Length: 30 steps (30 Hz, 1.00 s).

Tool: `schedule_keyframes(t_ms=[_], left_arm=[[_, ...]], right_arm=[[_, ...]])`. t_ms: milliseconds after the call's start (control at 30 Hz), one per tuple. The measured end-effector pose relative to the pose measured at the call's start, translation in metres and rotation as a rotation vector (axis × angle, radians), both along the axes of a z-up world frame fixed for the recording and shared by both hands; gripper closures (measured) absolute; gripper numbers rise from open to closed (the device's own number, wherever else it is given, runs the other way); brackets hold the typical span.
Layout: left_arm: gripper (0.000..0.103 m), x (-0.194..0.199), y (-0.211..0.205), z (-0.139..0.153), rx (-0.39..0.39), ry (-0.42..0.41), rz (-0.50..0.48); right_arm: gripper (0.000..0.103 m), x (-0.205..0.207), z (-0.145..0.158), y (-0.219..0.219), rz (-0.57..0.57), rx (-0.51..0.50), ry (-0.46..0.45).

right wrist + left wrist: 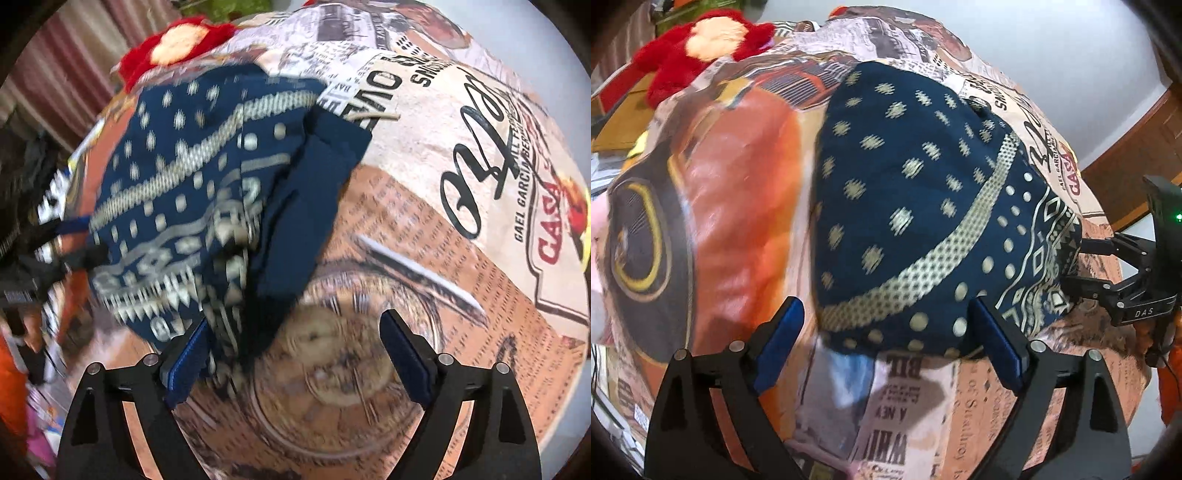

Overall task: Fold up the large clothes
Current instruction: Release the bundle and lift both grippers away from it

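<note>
A navy garment (916,206) with a cream dotted and geometric print lay folded into a compact bundle on a printed cover (738,192), a collage of newspaper text, poster lettering and a large orange car, spread over what seemed to be a bed. In the left wrist view the left claw (886,347) stood wide apart, its blue-padded fingers (779,343) flanking the bundle's near edge and holding nothing. The right claw (1075,266) showed at the right of that view, its tips at the patterned border of the garment; from there I could not tell whether cloth lay between them. In the right wrist view the right claw (291,354) was also spread wide, with the garment's (207,206) blurred edge lying against the inner face of its left finger (184,358) and the other finger over bare cover (461,206). A red plush toy (701,48) lay at the far edge of the cover, well apart from the garment.
</note>
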State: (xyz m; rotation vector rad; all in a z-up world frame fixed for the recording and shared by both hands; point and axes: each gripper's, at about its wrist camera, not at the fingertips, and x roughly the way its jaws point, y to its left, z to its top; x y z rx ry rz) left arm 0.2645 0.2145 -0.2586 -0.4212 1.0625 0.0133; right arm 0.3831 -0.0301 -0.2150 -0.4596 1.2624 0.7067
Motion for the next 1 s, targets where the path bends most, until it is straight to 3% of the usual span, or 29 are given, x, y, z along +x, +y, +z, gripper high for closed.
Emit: schedule_keyframes(t_ms=[200, 367, 567, 700, 900, 1000], left_arm=[[0.009, -0.016, 0.003, 0.004, 0.016, 0.017, 0.041], [0.015, -0.019, -0.005, 0.048, 0.075, -0.065, 0.064], [0.015, -0.033, -0.026, 0.137, 0.161, -0.284, 0.061], [0.015, -0.061, -0.047, 0.200, 0.217, -0.474, 0.063], [0.015, -0.113, -0.078, 0.261, 0.294, -0.694, 0.090], [0.015, -0.140, -0.096, 0.279, 0.340, -0.772, 0.110]], right_arm=[[0.014, -0.012, -0.001, -0.020, -0.029, 0.023, 0.013], [0.014, -0.020, 0.027, -0.024, -0.069, 0.083, -0.027], [0.014, -0.057, 0.109, -0.025, -0.041, 0.255, -0.221], [0.014, -0.083, 0.163, -0.027, -0.034, 0.371, -0.340], [0.014, -0.133, 0.230, -0.044, -0.060, 0.579, -0.511], [0.014, -0.159, 0.255, -0.057, -0.087, 0.654, -0.606]])
